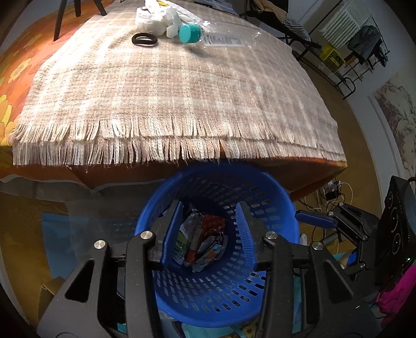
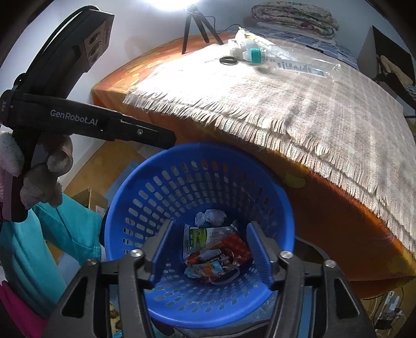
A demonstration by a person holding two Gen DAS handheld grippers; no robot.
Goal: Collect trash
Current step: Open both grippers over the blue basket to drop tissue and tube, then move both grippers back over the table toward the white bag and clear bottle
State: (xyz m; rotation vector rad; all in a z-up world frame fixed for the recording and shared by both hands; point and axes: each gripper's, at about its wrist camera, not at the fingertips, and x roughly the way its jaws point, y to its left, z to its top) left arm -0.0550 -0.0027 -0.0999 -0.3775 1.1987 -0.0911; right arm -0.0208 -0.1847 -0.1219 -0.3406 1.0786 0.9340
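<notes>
A blue perforated basket point(image 1: 273, 208) point(image 2: 145, 192) stands on the floor below the bed's edge. Crumpled wrappers point(image 1: 202, 239) point(image 2: 215, 249) and a white paper ball point(image 2: 212, 217) lie in it. My left gripper point(image 1: 208, 221) is open and empty over the basket's mouth. My right gripper point(image 2: 210, 239) is open and empty over the basket too. On the bed's far end lie a clear plastic bottle point(image 1: 223, 39) point(image 2: 304, 66) with a teal cap point(image 1: 189, 32) point(image 2: 255, 55), crumpled white plastic point(image 1: 156, 18) point(image 2: 241, 44) and a black ring point(image 1: 144, 39) point(image 2: 228, 60).
A beige fringed blanket point(image 1: 169, 85) point(image 2: 299, 104) covers an orange bedsheet point(image 1: 15, 67) point(image 2: 338, 208). A small tripod point(image 2: 197, 23) stands at the bed's far end. Cables and a plug strip point(image 1: 330, 192) lie on the floor at right. A clothes rack point(image 1: 358, 52) stands farther right.
</notes>
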